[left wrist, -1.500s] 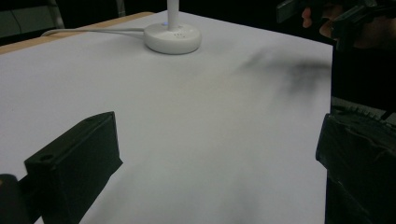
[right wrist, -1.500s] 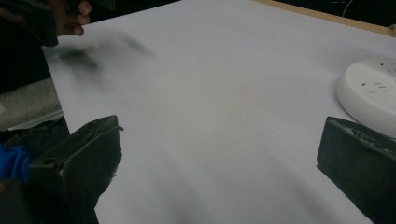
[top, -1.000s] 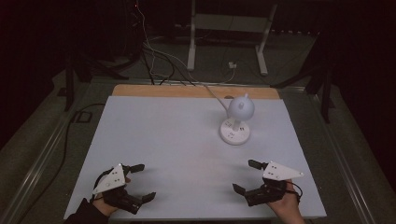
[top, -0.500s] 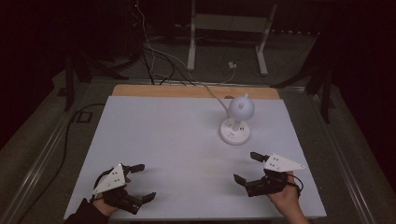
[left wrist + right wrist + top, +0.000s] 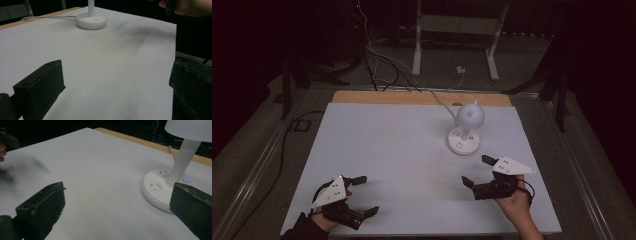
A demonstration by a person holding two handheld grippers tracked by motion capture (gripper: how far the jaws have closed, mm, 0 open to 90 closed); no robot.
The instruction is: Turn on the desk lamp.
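White lamp [image 5: 464,131] upright on table [image 5: 387,150] toward its far right, left gripper [image 5: 365,195] well apart near-left of lamp, jaws spread, empty, right gripper [image 5: 476,171] just near of lamp base, jaws spread, empty.

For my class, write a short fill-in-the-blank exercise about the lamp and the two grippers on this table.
1. The white desk lamp stands nearer the ____ gripper.
2. The jaws of the left gripper stand ____, holding nothing.
3. On the lamp's round base a small ____ light glows.
4. The lamp's white cable runs toward the table's ____ wooden edge.

Missing words: right; open; blue; far
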